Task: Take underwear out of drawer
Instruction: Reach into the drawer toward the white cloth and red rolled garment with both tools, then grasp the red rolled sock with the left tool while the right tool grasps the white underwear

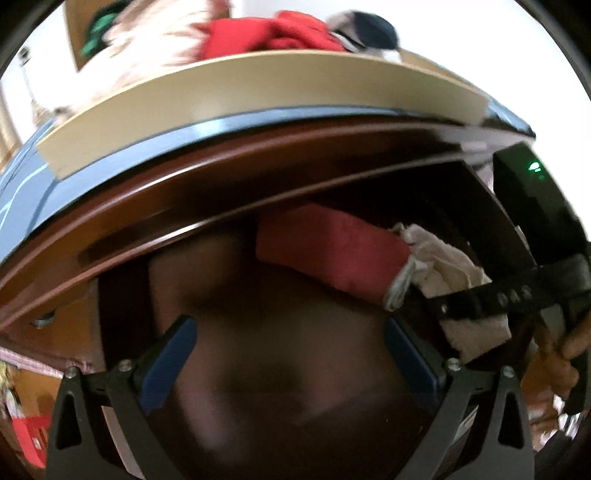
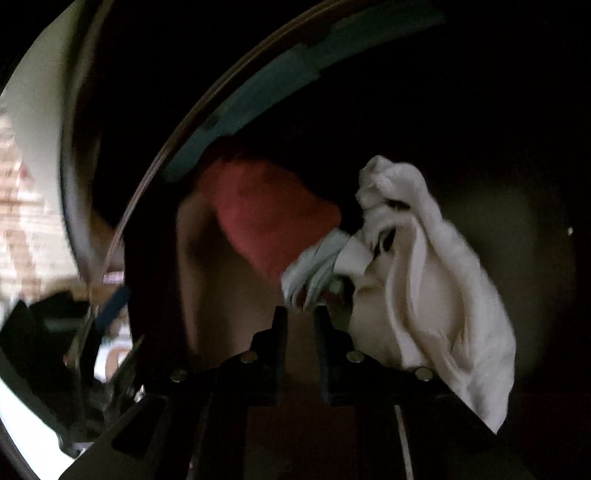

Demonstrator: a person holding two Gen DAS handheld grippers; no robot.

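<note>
So the red underwear (image 2: 269, 218) is lying inside the dark wooden drawer (image 1: 280, 387), its grey-white waistband end pointing toward the right gripper (image 2: 300, 317). In the right wrist view those two black fingers are almost together, with the tips right at the waistband at about 12 o'clock. Whether they've actually pinched the fabric I can't tell, it's dark and blurry there. A crumpled white cloth (image 2: 424, 266) sits just beside the underwear, at roughly 2 o'clock from the fingertips, draping over the right side of the gripper.

From the left wrist view, the right gripper reaches in from 3 o'clock, laid across the white cloth. The left gripper (image 1: 290, 354) hangs over the drawer with its blue-padded fingers (image 1: 173, 354) spread wide, nothing between them, just bare drawer bottom.

Above, at 12 o'clock, there's the brown cabinet front (image 1: 184, 173), then a tan board (image 1: 240, 92) with a pile of clothes (image 1: 273, 33) on top, red and dark bits, quite blurred.
</note>
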